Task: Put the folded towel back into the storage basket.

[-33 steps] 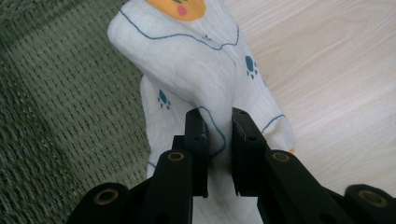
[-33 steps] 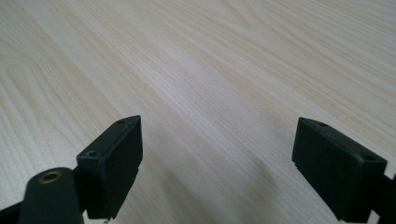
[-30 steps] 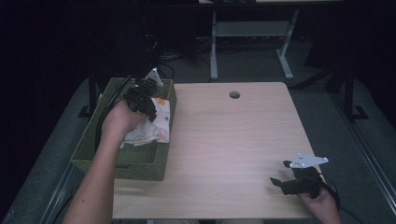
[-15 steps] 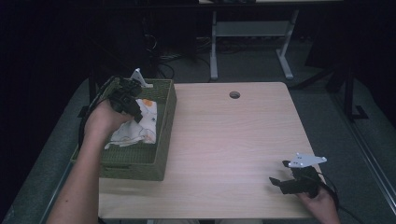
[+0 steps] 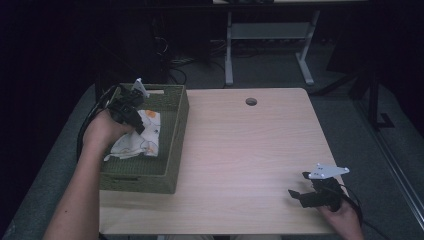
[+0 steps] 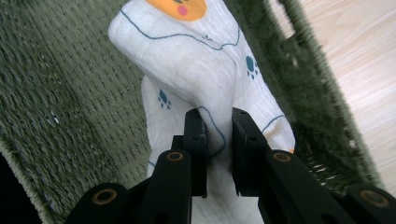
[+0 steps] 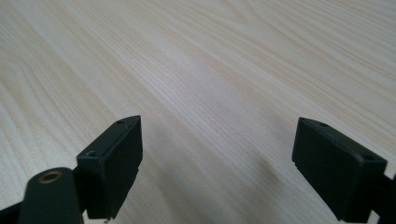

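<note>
White cloth (image 6: 205, 70) printed with paw marks lies inside the green woven basket (image 5: 172, 135) at the left of the wooden surface (image 5: 250, 160). The left gripper (image 6: 219, 135) pinches a fold of it between its jaws, seemingly lifted slightly. The right gripper (image 7: 217, 154) rests near the surface's front right corner, jaws spread wide apart.

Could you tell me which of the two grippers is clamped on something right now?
The left gripper, inside the green woven basket, pinches the white printed cloth; the right gripper stands open above bare table.
</note>
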Available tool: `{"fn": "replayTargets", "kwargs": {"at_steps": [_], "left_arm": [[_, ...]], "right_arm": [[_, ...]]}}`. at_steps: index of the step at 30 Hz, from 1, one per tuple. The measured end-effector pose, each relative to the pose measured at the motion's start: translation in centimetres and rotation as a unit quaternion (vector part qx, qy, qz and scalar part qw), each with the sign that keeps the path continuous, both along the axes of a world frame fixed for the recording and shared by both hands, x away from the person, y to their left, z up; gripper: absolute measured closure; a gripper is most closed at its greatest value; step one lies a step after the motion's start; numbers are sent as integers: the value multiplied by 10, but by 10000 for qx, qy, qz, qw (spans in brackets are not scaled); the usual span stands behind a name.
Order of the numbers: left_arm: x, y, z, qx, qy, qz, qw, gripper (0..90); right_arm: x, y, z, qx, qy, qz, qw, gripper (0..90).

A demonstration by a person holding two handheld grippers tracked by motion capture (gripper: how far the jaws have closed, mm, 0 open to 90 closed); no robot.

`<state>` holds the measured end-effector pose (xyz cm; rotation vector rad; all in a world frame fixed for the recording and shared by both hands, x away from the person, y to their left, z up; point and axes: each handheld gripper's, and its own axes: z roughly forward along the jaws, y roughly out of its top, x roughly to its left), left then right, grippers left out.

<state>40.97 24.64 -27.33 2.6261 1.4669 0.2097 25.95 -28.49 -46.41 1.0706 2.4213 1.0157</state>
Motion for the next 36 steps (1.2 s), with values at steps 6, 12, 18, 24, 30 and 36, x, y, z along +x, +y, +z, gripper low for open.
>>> {"fn": "replayTargets", "kwargs": {"at_steps": [6, 12, 18, 24, 30, 36], "left_arm": [[5, 9, -11, -1, 58, -28, 10000, 782], [10, 16, -22, -44, 78, -43, 10000, 779], [14, 18, -33, -19, 185, -159, 9997, 777], [17, 18, -42, 13, 200, -269, 9994, 776], [21, 19, -45, -26, 180, -449, 9988, 776], [24, 20, -53, -58, 250, -664, 9975, 765]], "right_arm": [[1, -1, 0, -18, 3, -32, 10000, 160], [1, -1, 0, 13, 16, -61, 10000, 160], [2, -1, 1, -4, 8, -62, 10000, 160], [2, -2, 1, 12, 25, -82, 10000, 160], [2, -2, 1, 7, 16, -100, 9999, 159], [2, -3, 1, -3, 17, -110, 9999, 160]]}}
